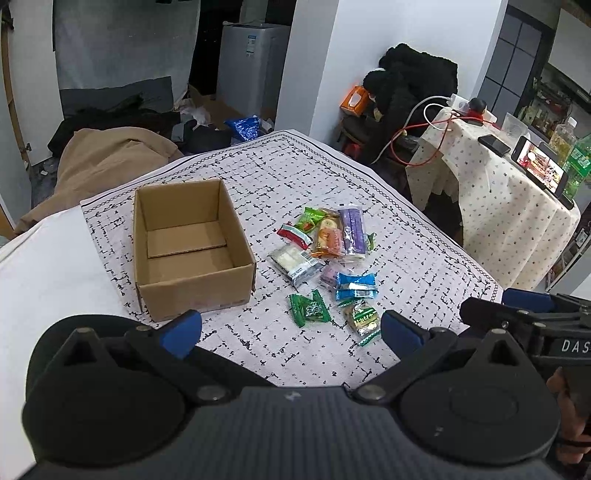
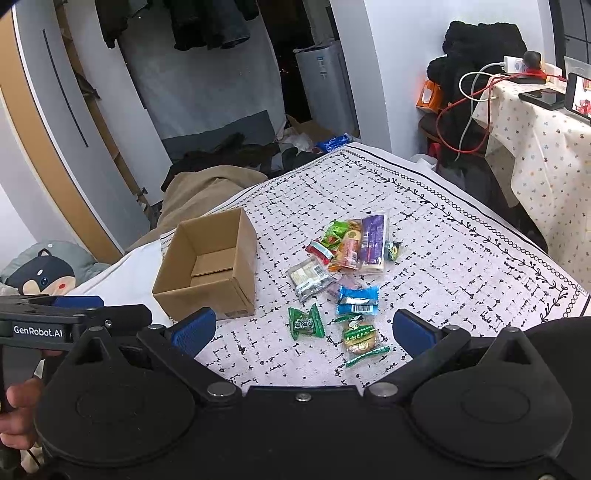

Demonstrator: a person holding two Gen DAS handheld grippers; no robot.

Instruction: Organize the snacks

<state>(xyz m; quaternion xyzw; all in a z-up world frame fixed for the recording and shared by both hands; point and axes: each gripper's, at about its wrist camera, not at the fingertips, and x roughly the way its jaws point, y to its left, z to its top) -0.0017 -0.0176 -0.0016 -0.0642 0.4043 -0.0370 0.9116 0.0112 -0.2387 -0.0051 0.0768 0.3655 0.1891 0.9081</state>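
A white pillar point(image 1: 343, 62) stands behind the patterned tablecloth point(image 1: 332, 177), beside a cloth-covered side table point(image 1: 491, 199).

A lived-in home bedroom: bed point(image 1: 332, 177), hanging clothes point(image 2: 207, 22), cluttered side table point(image 1: 517, 192)

White cloth w/ black dash print point(image 1: 280, 177) point(image 2: 424, 236) carries open brown cardboard box point(image 1: 192, 247) point(image 2: 210, 266); loose pile of wrapped snack packets point(image 1: 328, 258) point(image 2: 343, 280) just beside it.

Black tongs point(image 1: 291, 332) with blue pads point(image 2: 194, 329), silver screws.
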